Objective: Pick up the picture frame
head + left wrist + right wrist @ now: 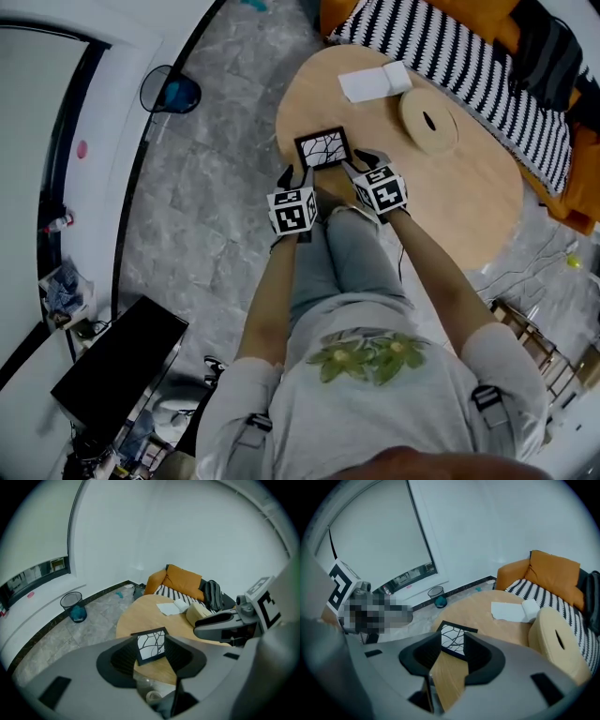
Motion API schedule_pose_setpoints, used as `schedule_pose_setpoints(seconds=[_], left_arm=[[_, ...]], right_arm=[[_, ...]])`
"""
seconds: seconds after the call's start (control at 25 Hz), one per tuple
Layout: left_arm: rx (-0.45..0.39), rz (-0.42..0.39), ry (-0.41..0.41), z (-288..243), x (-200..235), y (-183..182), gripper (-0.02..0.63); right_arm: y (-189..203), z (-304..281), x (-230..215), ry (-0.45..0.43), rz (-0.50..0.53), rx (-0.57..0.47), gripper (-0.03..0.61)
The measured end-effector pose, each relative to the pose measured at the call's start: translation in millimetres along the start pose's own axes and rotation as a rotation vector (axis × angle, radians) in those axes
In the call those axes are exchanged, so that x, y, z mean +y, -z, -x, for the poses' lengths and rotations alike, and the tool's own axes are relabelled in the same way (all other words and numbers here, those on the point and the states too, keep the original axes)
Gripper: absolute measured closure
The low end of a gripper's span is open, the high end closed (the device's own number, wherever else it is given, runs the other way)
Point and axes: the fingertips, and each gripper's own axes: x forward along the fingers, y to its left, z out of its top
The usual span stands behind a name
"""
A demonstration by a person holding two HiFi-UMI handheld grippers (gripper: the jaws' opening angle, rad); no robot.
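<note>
Your left gripper (300, 175) and right gripper (360, 166) both released, flanking flat black-rimmed picture frame (322, 148), round pale wooden surface (469, 202).

A black picture frame (322, 148) shows a white sheet veined with black branching lines. The table (469, 206) is pale honey wood and the floor (216, 187) is grey, marbled with lighter streaks. White paper (373, 82) and a cream round box (428, 122) contrast with an orange sofa (581, 178) draped in a black-and-white striped throw (469, 56). A black mesh bin (148, 89) holds something blue. The left gripper (298, 173) and right gripper (356, 167) bear white cubes printed with black square markers. The person's pale grey shirt (309, 422) carries a green leaf motif.
</note>
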Motion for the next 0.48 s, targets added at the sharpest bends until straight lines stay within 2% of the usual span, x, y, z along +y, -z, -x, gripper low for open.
schedule_pose_setpoints(seconds=[0.48], left_arm=[[0.013,-0.001,0.004,-54,23,28,0.442]], right_arm=[[35,-56,-23,0.027,-0.034,0.018,0.428]])
